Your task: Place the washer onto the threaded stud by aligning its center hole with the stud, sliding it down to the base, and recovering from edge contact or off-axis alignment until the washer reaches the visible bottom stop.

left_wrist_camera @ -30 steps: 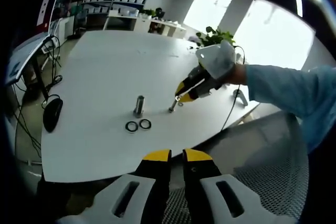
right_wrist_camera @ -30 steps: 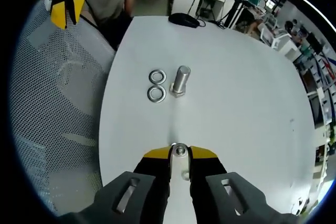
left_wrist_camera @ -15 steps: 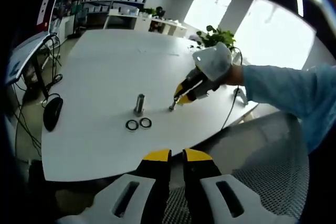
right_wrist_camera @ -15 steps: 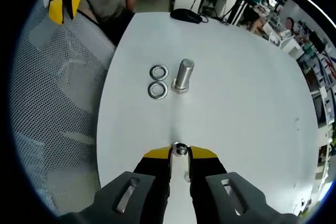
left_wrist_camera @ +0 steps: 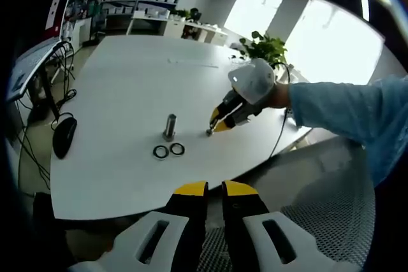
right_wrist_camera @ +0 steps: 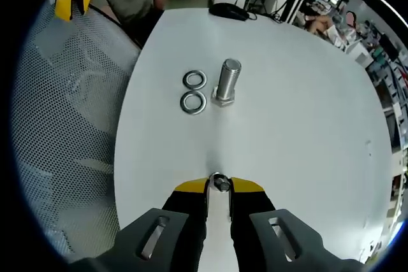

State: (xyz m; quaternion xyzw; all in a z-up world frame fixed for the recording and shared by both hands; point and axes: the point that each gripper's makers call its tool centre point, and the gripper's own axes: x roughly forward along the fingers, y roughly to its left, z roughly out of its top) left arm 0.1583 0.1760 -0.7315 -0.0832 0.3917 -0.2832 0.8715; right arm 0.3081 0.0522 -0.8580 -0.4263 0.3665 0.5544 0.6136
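Your right gripper (right_wrist_camera: 218,186) pinches a small metal bolt (right_wrist_camera: 220,183) between nearly closed yellow tips at lower centre. Above it on the smooth white table (right_wrist_camera: 306,113) stand one upright threaded stud (right_wrist_camera: 227,81) and two flat steel ring washers (right_wrist_camera: 194,91) just left of it. Your left gripper (left_wrist_camera: 215,188) sits nearly closed, empty.

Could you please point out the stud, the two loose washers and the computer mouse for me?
Stud (right_wrist_camera: 227,81), right gripper view, on the middle of its upright shaft.
Washers (right_wrist_camera: 193,102), right gripper view, on the nearer ring's rim, beside the stud's base.
Mouse (left_wrist_camera: 64,137), left gripper view, on its dark top.
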